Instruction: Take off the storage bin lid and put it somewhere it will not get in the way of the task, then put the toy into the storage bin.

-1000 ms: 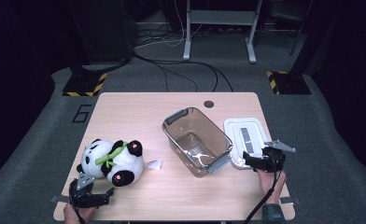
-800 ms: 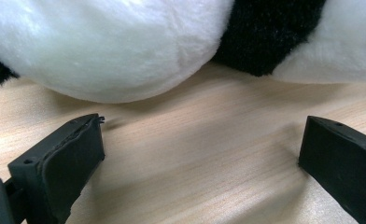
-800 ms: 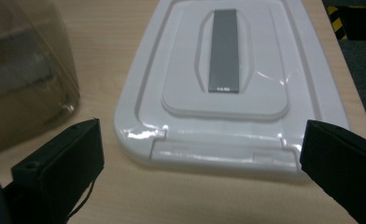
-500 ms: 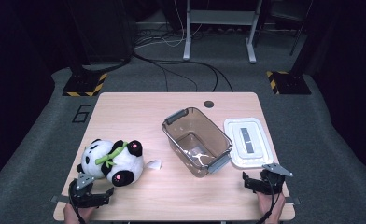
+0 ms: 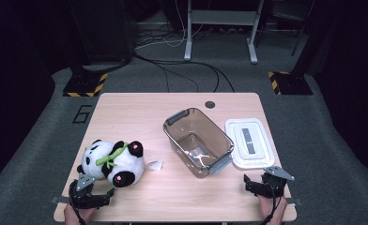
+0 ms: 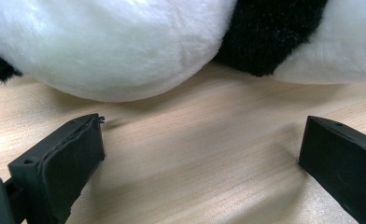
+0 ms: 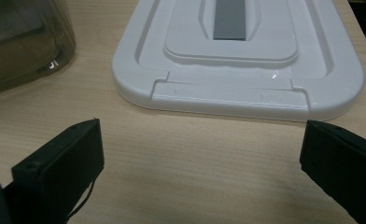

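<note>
- Room around the desk is dark, with grey floor, black-and-yellow striped stand feet, loose cables and a metal frame at the back
- Desk of pale wood carries everything; a small dark round spot sits near its far edge
- Clear tub stands empty at the middle, turned at an angle, with grey handles at both ends
- White lid lies flat just to the right of the tub, off the tub and near the desk's right edge
- Plush panda lies on its side at the near left, a white tag beside it
- Left claw rests at the near edge just behind the panda, jaws spread wide and empty; its own view has the fur close ahead
- Right claw sits just short of the lid, jaws spread, holding nothing
- Step in hand, as I judge it: start of packing the panda; next the left claw must ease forward and close on the soft body
</note>
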Demonstrator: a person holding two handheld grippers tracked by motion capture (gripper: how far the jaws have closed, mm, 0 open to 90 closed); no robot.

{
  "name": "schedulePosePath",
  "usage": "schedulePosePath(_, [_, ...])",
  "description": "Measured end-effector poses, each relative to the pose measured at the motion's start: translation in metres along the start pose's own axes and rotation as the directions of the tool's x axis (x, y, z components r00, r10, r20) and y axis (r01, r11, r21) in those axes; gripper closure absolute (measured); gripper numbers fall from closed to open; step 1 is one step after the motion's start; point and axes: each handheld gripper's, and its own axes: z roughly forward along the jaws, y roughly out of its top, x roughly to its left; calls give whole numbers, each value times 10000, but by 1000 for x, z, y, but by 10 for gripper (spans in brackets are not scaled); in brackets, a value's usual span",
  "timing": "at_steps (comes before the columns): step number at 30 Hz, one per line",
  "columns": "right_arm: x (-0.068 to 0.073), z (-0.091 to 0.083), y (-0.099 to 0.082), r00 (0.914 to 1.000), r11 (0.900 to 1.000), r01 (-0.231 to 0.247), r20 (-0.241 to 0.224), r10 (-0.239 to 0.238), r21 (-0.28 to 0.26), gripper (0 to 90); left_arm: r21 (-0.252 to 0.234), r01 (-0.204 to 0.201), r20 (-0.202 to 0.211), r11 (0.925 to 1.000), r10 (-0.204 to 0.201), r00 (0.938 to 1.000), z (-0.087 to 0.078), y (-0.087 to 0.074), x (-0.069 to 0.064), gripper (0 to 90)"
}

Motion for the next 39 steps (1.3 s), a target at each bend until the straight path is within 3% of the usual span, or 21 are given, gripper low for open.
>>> schedulePosePath(13, [0,1,0,10000,9999,25,-71,-24,123,0,16,92,-76,10000,-92,9999,0,1,2,0])
schedulePosePath(18, [1,1,0,9999,9999,149,14,-149,42,0,91,158,289,9998,-160,9995,-2,1,4,0])
schedulePosePath(28, [2,2,0,9999,9997,162,49,-163,199,0,34,42,472,10000,-43,9989,-13,2,1,0])
schedulePosePath(32, [1,3,1,9999,9995,72,-82,-70,321,2,-110,236,682,9997,-228,9974,-26,8,3,0])
schedulePosePath(33, [1,4,1,9999,9992,122,-94,-119,379,2,-222,108,811,9997,-89,9967,-32,15,2,0])
schedulePosePath(39, [2,5,2,9996,9982,283,-86,-279,532,6,-613,-240,698,9978,283,9972,-50,38,-1,0])
